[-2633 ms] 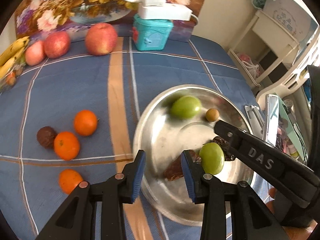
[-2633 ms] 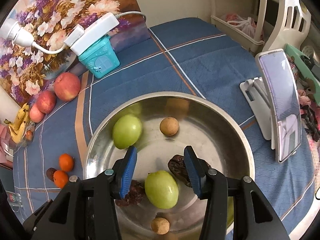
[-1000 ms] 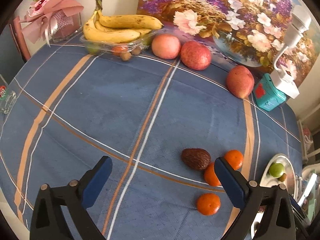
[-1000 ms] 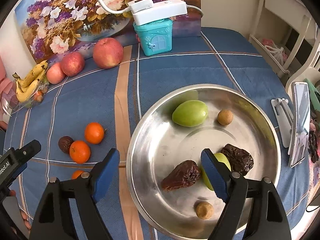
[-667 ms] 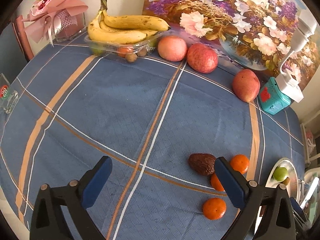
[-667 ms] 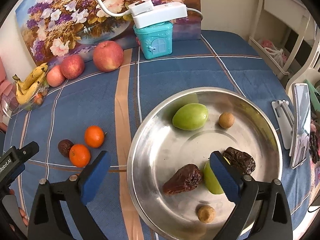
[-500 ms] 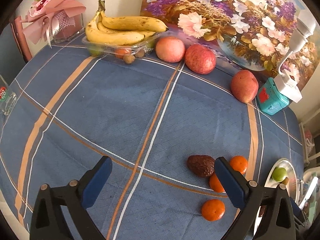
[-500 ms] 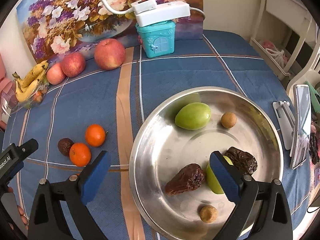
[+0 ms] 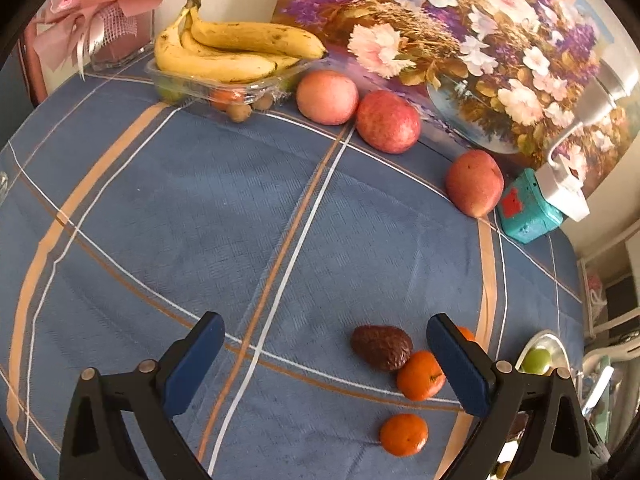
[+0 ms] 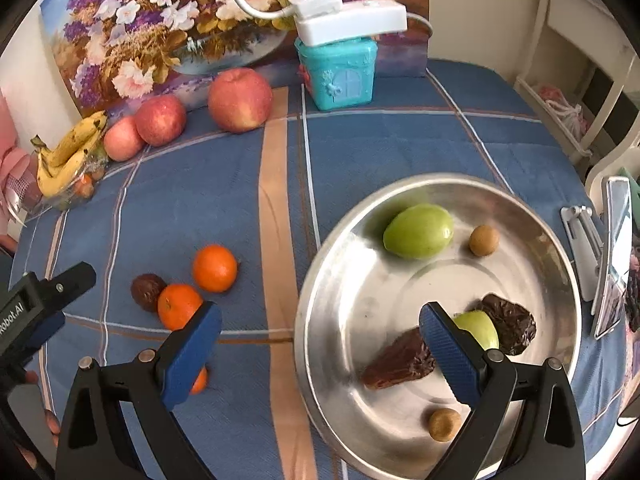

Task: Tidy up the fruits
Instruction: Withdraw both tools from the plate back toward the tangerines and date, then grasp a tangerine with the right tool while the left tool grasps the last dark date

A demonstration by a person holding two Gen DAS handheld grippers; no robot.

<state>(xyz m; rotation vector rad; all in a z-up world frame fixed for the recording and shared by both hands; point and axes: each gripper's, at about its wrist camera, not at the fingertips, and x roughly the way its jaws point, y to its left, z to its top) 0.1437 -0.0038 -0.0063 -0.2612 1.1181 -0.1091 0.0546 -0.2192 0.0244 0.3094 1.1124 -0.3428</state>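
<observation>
- While both jaws gape wide, the left gripper (image 9: 324,364) hangs over the tablecloth (image 9: 200,220) by a date (image 9: 382,347).
- Right gripper (image 10: 320,354) straddles the bowl's (image 10: 560,264) left rim.

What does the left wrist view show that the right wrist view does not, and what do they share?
Only the left wrist view shows the pink bouquet in full and the left gripper, open over bare cloth. Only the right wrist view shows the whole metal plate with its dates, the phone and the right gripper, open too. Both show the bananas, the three apples, the oranges, the dark fruit and the teal box.
</observation>
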